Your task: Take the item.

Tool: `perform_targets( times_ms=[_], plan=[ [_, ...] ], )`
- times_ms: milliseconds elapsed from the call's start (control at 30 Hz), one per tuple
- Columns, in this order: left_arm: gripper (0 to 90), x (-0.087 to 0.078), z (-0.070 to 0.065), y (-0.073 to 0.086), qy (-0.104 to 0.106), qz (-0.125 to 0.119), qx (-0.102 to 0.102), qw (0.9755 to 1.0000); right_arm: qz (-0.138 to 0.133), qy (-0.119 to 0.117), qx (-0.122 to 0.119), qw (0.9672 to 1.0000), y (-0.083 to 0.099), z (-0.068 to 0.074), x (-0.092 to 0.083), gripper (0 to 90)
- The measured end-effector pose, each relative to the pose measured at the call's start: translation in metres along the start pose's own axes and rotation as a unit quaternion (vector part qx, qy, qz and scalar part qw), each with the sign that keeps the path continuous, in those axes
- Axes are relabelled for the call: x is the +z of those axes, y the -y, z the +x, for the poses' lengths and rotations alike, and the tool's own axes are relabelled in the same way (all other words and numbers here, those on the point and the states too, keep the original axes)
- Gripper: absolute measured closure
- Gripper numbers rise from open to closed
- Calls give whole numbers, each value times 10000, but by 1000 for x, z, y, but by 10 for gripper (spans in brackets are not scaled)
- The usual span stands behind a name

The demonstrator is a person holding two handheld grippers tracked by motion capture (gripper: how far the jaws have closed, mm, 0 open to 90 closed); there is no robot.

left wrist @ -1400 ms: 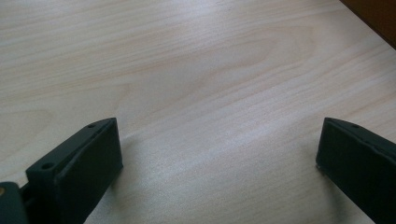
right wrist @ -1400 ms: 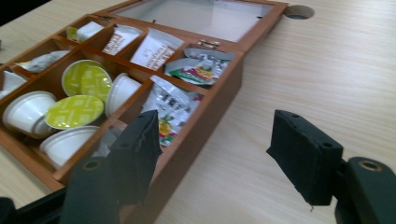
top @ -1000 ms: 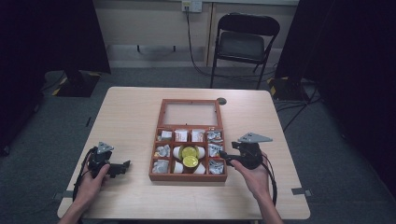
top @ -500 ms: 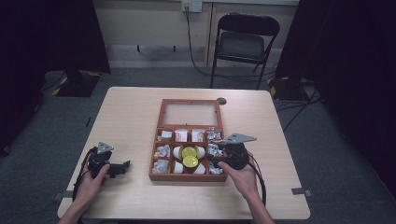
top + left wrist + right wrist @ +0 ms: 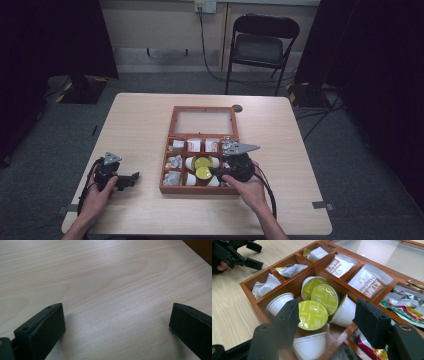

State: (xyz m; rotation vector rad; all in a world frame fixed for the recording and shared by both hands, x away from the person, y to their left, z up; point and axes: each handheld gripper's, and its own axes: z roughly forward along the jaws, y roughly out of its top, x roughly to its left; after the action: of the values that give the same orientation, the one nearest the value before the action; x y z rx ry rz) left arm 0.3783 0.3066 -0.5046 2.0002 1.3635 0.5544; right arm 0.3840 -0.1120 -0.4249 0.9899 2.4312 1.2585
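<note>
A wooden compartment box lies mid-table with its glass lid open. Its middle compartment holds several white coffee capsules with yellow-green lids. My right gripper reaches over the box's right side toward them. In the right gripper view its jaws have just been closing. They stand on either side of one flat-lying capsule and a tilted one, but I see no pad pressing on either. My left gripper rests on the table left of the box, jaws wide open over bare wood.
Tea bags and sachets fill the other compartments, with colourful packets at the right side. A small dark disc lies behind the lid. A folding chair stands beyond the table. My left gripper appears far off.
My right gripper has moved left from the box's right edge to over the capsule compartment. The left gripper has stayed put.
</note>
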Motion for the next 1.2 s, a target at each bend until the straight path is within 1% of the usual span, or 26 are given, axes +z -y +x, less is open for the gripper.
perform_targets(
  times_ms=[67,233,267,300,400,633,700,800,833,967,1033,1100,1133,1200],
  plan=[
    [0,0,0,0,-2,1,2,10000,12,-35,-9,10000,-1,1,3,370],
    [0,0,0,0,-2,0,1,10000,104,-144,-181,9997,-4,7,15,393],
    [0,0,0,0,-2,0,1,10000,104,-144,-181,9997,-4,7,15,393],
    [0,0,0,0,-2,0,0,10000,111,-200,-144,9996,-4,7,19,402],
    [0,0,0,0,0,0,1,10000,180,-246,-192,9994,-5,9,25,403],
    [0,0,0,0,0,0,1,10000,319,-352,-197,9987,-6,13,37,413],
    [0,0,0,0,0,-1,-1,10000,366,-414,-168,9983,-6,13,40,461],
    [0,0,0,0,1,0,0,10000,405,-413,-112,9983,-7,12,43,452],
    [0,0,0,0,7,-25,-8,10000,443,-451,-75,9980,-7,11,45,440],
    [0,0,0,0,7,-18,-5,10000,569,-479,-29,9972,-4,9,50,425],
    [0,0,0,0,7,-29,-8,10000,608,-485,-28,9970,-3,10,53,415],
    [0,0,0,1,8,-27,-7,10000,588,-500,-30,9970,-2,10,54,410],
    [0,0,0,1,7,-29,-7,10000,630,-452,-42,9970,-2,11,55,403],
    [0,0,0,1,25,-15,1,10000,627,-460,-35,9970,-2,10,55,400]
  ],
)
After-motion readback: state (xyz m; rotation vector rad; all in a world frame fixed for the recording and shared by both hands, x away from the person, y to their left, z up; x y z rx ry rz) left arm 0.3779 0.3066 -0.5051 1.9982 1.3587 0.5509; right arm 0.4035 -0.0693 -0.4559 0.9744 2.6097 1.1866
